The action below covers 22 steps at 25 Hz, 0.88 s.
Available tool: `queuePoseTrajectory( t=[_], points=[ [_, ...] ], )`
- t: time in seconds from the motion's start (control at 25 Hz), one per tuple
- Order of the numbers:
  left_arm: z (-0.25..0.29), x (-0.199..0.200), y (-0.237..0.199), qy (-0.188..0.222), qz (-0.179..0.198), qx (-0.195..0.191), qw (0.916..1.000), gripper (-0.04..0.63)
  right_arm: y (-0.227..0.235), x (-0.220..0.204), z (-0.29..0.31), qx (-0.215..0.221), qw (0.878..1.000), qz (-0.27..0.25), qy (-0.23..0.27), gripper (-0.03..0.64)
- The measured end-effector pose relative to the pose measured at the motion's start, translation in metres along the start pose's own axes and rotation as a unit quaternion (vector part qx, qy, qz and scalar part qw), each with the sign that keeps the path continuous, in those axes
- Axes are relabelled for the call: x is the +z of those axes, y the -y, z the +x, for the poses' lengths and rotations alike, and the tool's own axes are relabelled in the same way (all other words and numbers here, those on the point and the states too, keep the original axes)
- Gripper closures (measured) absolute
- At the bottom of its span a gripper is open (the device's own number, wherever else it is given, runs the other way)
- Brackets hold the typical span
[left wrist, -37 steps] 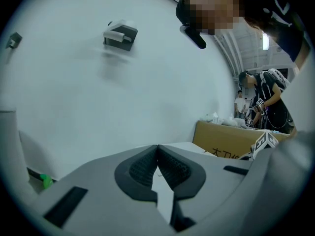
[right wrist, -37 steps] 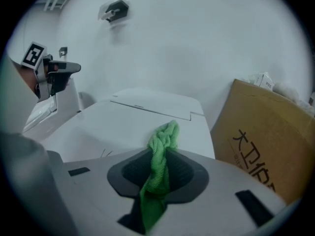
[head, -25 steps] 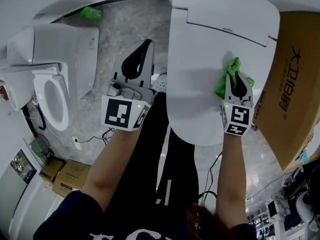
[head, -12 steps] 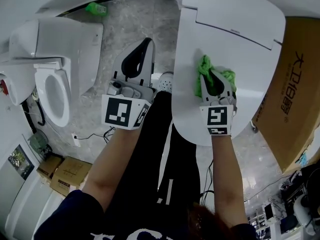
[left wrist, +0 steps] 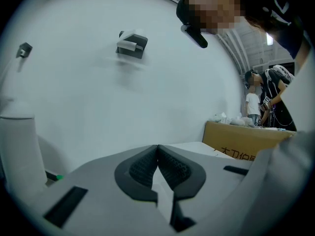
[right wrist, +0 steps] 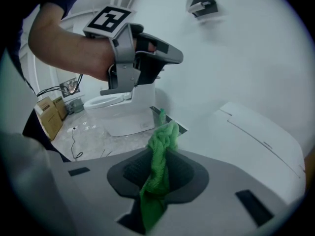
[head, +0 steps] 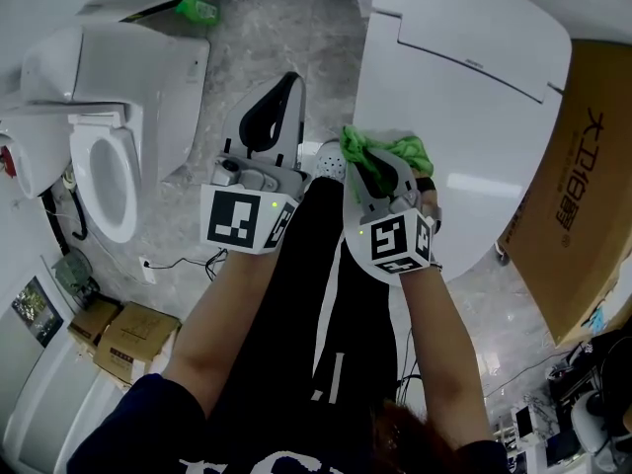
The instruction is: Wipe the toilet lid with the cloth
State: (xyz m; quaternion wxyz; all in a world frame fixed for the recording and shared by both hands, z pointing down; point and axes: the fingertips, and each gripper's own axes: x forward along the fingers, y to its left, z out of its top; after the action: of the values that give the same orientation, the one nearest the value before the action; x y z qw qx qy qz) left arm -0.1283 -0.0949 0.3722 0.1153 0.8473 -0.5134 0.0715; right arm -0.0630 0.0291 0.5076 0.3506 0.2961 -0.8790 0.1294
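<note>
The white toilet lid (head: 474,107) fills the upper right of the head view and shows again as toilet lid (right wrist: 256,136). My right gripper (head: 378,171) is shut on the green cloth (head: 380,153) at the lid's near left edge. In the right gripper view the cloth (right wrist: 160,166) is bunched between the dark pads and sticks out past them. My left gripper (head: 279,102) hangs left of the lid over the marble floor, its jaws shut with nothing between them; in its own view the left gripper (left wrist: 157,156) points at a white wall.
A second white toilet (head: 109,146) with its seat down stands at the left. A large cardboard box (head: 583,186) stands right of the lid; smaller cardboard boxes (head: 118,339) lie at lower left. A green item (head: 196,10) lies on the floor at the back. A cable (head: 178,270) runs across the floor.
My right gripper has swept the cloth leftward across the lid, from its right side to its near left edge. The left gripper has stayed where it was.
</note>
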Motion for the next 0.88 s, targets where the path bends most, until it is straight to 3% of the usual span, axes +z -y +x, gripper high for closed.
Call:
queuePoseTrajectory(
  t=[0.52,0.88],
  points=[
    [-0.003,-0.002,0.010,-0.003,0.007,-0.002,1.0000,0.575,-0.047,-0.012,-0.008,0.079,0.994,-0.080,-0.002,0.525],
    [0.002,0.000,0.027,-0.004,0.014,-0.015,0.9998,0.575,-0.026,-0.035,-0.032,0.047,0.998,-0.052,0.000,0.526]
  ],
)
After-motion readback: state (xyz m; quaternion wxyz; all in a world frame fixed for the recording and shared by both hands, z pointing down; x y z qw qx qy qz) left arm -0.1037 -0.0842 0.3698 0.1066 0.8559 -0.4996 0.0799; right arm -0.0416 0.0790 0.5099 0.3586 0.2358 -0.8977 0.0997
